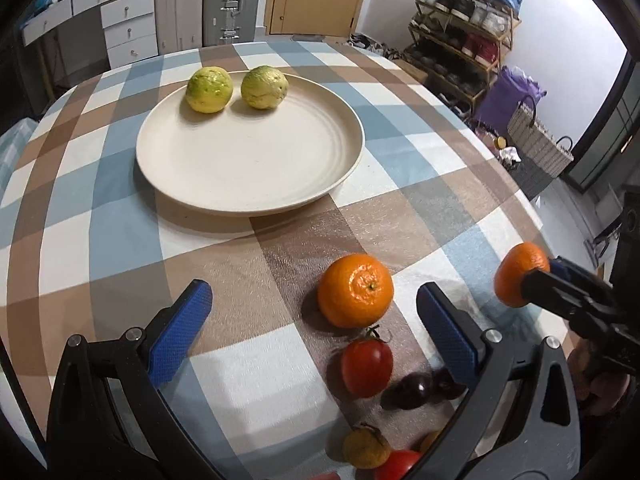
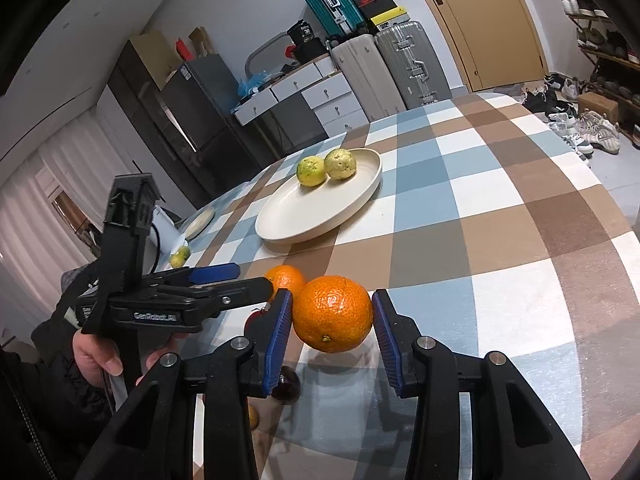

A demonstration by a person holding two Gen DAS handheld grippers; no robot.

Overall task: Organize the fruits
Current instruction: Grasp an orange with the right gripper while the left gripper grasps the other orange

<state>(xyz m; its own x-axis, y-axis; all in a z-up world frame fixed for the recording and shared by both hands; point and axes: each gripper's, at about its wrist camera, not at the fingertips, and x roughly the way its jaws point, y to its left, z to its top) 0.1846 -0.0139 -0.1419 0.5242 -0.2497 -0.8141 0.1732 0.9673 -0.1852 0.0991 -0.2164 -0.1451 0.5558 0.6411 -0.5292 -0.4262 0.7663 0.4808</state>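
A cream plate (image 1: 248,160) (image 2: 304,216) holds two yellow-green fruits (image 1: 208,90) (image 1: 264,87) at its far side. My right gripper (image 2: 333,320) is shut on an orange (image 2: 334,314), held just above the checked cloth; in the left wrist view this orange (image 1: 516,278) shows at the right. A second orange (image 1: 355,290) (image 2: 286,280) rests on the cloth. My left gripper (image 1: 316,320) hangs open over it, nothing between its blue pads. Nearer lie a red tomato (image 1: 366,366), dark plums (image 1: 412,390), a small yellow fruit (image 1: 366,446) and another tomato (image 1: 396,466).
The round table's checked cloth (image 2: 500,200) stretches bare to the right of the plate. A small dish (image 2: 200,222) and a green fruit (image 2: 180,256) sit by the far left edge. Suitcases (image 2: 408,64), drawers and a shoe rack (image 1: 464,40) stand beyond the table.
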